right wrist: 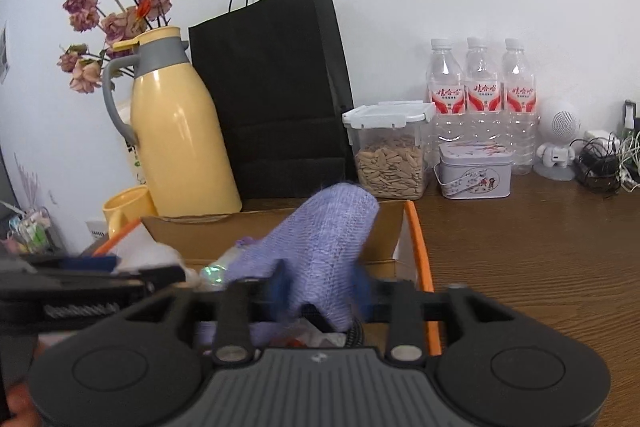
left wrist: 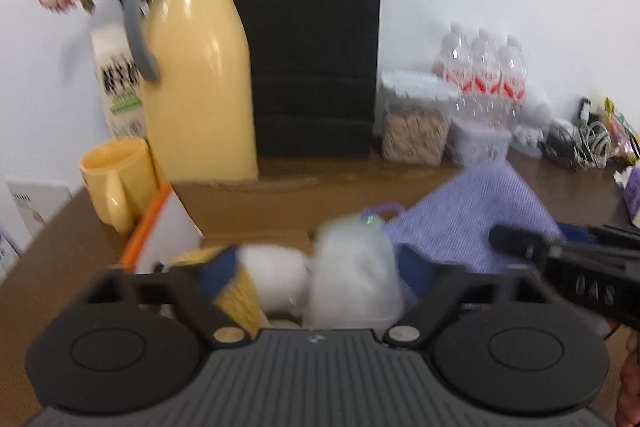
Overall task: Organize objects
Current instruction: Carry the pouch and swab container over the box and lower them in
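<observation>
Drop-off step: my left tongs (left wrist: pixel 316 279) apart over open cardboard box (right wrist: pixel 276 223); right tongs (right wrist: pixel 320 287) apart around lilac woven cloth (right wrist: pixel 320 251), grip unclear. Next: withdraw.

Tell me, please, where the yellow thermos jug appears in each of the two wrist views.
Left wrist view: the yellow thermos jug stands upper left, large, directly left of the black paper bag.
Right wrist view: the jug stands left of centre, smaller.
Shared landmark: the black paper bag, beside the jug in both views.

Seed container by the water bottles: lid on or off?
On. The white clip lid sits flat across the seed container; whether its latches are snapped down cannot be told.
</observation>
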A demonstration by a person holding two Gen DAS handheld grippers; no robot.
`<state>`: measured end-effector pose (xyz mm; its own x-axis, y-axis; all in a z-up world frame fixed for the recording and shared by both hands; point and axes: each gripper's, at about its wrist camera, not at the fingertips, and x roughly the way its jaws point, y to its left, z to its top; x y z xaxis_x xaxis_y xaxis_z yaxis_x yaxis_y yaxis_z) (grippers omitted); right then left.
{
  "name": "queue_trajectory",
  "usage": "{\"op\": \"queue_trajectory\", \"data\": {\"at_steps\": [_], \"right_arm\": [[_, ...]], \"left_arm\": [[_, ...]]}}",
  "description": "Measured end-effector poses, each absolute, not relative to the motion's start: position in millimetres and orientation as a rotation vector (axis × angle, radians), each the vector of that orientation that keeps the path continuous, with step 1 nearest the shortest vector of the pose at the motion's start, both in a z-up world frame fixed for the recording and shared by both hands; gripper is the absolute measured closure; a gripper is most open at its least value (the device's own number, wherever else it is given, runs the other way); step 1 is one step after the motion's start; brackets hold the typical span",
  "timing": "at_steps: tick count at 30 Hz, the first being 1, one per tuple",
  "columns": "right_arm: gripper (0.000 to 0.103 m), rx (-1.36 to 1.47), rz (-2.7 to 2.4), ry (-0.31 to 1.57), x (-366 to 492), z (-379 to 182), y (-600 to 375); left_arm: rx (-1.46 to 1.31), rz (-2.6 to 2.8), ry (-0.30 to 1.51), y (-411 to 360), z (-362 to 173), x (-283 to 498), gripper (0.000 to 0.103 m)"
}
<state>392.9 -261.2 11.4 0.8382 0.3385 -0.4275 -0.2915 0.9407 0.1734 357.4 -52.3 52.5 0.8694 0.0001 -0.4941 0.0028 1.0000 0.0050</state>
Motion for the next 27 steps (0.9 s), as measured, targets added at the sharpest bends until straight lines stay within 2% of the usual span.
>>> {"op": "queue_trajectory", "data": {"at_steps": [3, 5, 20, 27], "right_arm": [[0.018, 0.080, 0.324, 0.453, 386.4, 15.5, -263.5], [0.008, 0.088, 0.330, 0.444, 383.0, 19.9, -266.8], [0.005, 0.061, 0.344, 0.437, 371.6, 30.8, -262.9], [0.000, 0.026, 0.340, 0.387, 343.0, 48.2, -262.8]], "left_arm": [[0.007, 0.026, 0.458, -49.4, 61.5, 348.8, 0.000], [-0.004, 0.042, 0.450, -46.3, 64.9, 346.8, 0.000], [0.002, 0.040, 0.420, -44.8, 74.2, 334.8, 0.000], [0.002, 0.029, 0.383, -40.9, 86.6, 309.1, 0.000]]}}
